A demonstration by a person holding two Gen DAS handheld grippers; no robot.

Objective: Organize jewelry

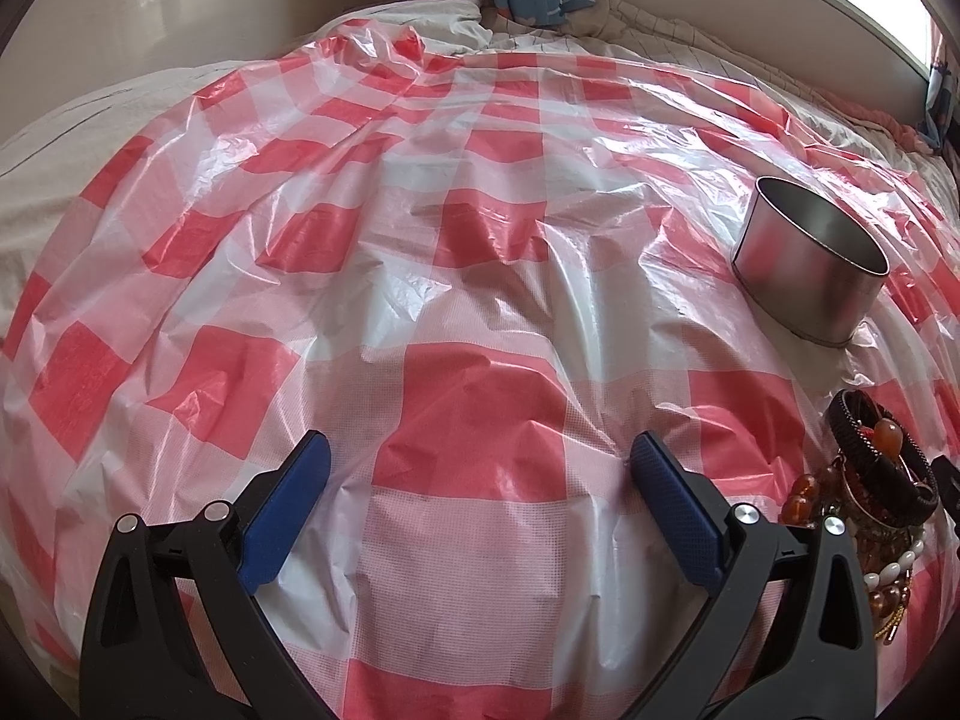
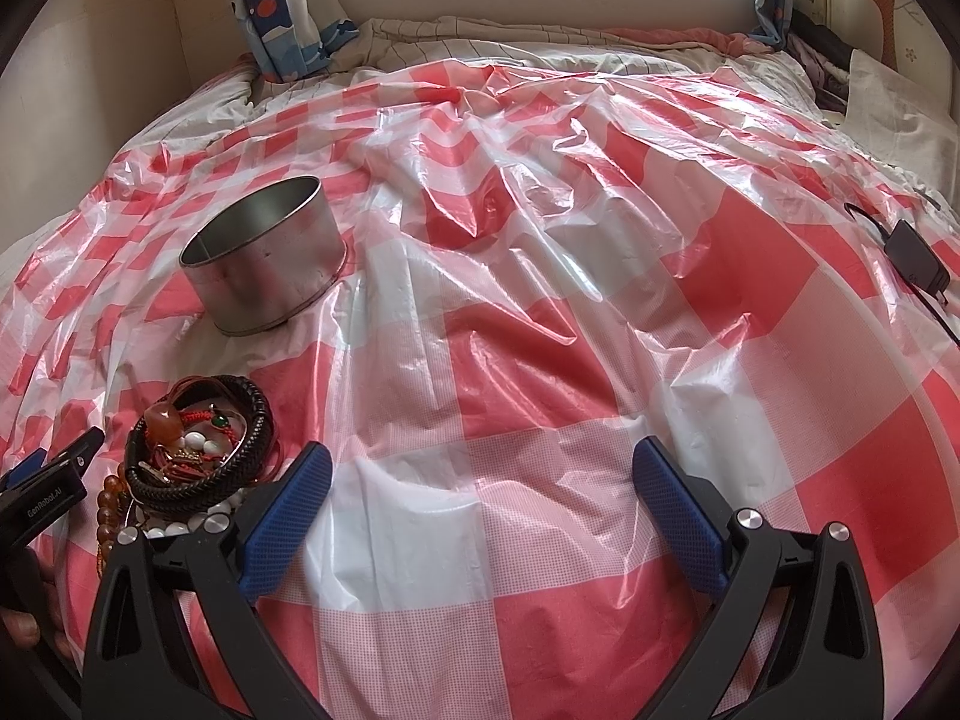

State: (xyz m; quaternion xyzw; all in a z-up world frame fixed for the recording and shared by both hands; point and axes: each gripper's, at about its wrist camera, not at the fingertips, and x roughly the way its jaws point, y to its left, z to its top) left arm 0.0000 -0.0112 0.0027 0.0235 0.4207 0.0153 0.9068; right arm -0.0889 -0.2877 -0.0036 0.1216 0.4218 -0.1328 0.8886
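Right wrist view gives us the bed's checked plastic sheet (image 2: 540, 360), then the metal tin (image 2: 264, 258) standing upright, then the jewelry pile (image 2: 192, 450) near it, just left of our right claw (image 2: 480, 492), spread wide and empty. Our left claw (image 1: 480, 480) likewise gapes empty.

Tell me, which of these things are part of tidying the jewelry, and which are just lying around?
Part of the job:
- jewelry pile
- metal tin, open on top
- left gripper and right gripper, both open

Just lying around:
- black charger with its cable
- checked plastic sheet
- curtain
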